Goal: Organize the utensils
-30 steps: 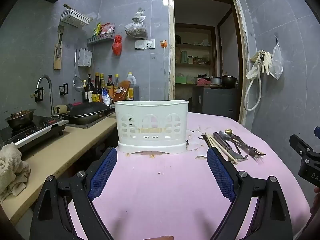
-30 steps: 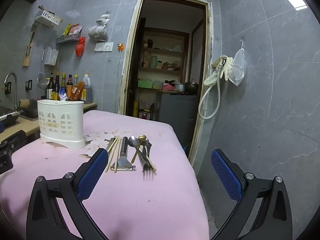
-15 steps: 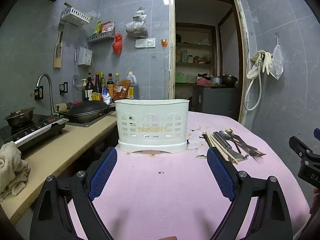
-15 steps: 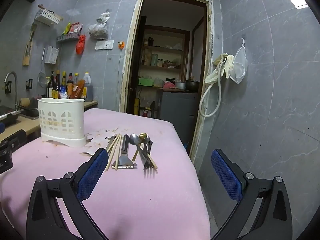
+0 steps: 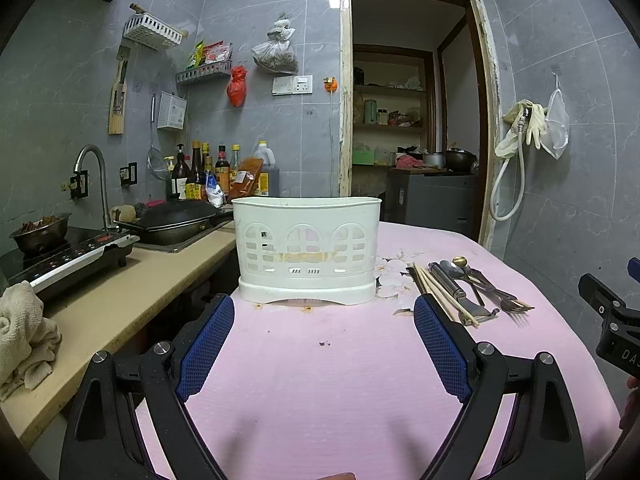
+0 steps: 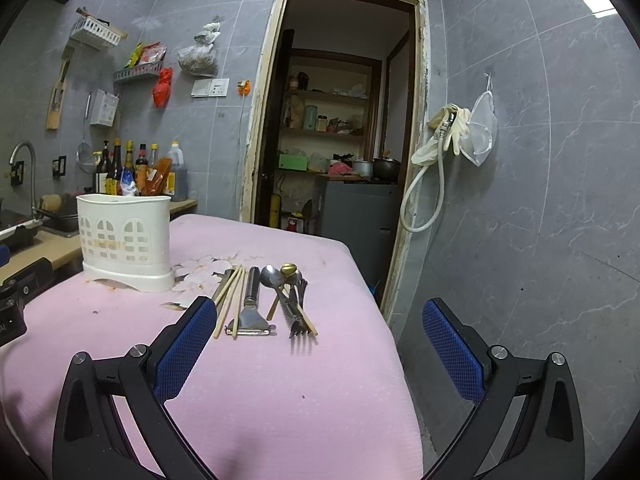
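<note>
Nothing moved; utensils (image 6: pixel 264 300) beyond right tool (image 6: pixel 320 344), untouched

white slotted holder (image 5: pixel 306 256): upright on pink table | chopsticks, peeler, spoons, fork (image 6: pixel 262 298): flat, beside it

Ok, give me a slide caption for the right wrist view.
Open right hand-held gripper faces chopsticks, peeler, spoons and fork beside a white caddy on the pink table.

White letters "DA", cut off at the frame edge, on the right gripper (image 5: pixel 618 354) body.
</note>
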Demonstrator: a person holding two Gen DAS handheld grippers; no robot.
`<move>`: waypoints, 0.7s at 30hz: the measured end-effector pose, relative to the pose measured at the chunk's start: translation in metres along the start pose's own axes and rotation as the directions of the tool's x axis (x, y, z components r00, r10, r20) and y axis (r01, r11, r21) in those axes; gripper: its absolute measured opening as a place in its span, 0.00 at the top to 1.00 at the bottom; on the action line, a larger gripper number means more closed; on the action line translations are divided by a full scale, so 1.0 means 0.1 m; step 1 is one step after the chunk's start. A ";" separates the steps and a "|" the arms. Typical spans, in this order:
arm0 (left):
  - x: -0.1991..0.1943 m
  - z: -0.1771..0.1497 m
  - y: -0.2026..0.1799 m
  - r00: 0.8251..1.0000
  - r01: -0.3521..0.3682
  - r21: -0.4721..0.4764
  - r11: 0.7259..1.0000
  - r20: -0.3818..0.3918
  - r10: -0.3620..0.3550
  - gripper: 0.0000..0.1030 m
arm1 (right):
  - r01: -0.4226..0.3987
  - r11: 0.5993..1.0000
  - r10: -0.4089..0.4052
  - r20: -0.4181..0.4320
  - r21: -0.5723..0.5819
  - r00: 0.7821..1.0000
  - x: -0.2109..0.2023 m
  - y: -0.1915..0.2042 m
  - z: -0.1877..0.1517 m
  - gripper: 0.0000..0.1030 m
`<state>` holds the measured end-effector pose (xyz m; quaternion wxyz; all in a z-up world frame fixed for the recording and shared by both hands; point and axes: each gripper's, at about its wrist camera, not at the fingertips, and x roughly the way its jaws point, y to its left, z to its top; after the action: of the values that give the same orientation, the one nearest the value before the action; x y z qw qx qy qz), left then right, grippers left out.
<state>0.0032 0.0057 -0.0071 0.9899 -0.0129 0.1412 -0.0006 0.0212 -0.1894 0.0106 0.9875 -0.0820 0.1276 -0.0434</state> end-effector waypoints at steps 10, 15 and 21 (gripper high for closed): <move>-0.01 0.00 0.02 1.000 0.000 -0.002 1.000 -0.001 0.000 0.15 | -0.002 1.000 0.002 -0.005 -0.001 1.000 0.01 0.01 -0.01 0.00; -0.01 0.00 0.02 1.000 0.000 -0.002 1.000 -0.003 0.000 0.15 | -0.003 1.000 0.003 -0.006 0.000 1.000 0.01 0.01 -0.01 0.00; -0.01 -0.01 0.03 1.000 0.000 -0.003 1.000 -0.004 0.000 0.15 | -0.003 1.000 0.003 -0.008 -0.001 1.000 0.02 0.01 -0.01 0.00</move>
<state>0.0019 0.0088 -0.0082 0.9896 -0.0144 0.1430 -0.0003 0.0227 -0.1884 0.0092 0.9870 -0.0821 0.1315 -0.0424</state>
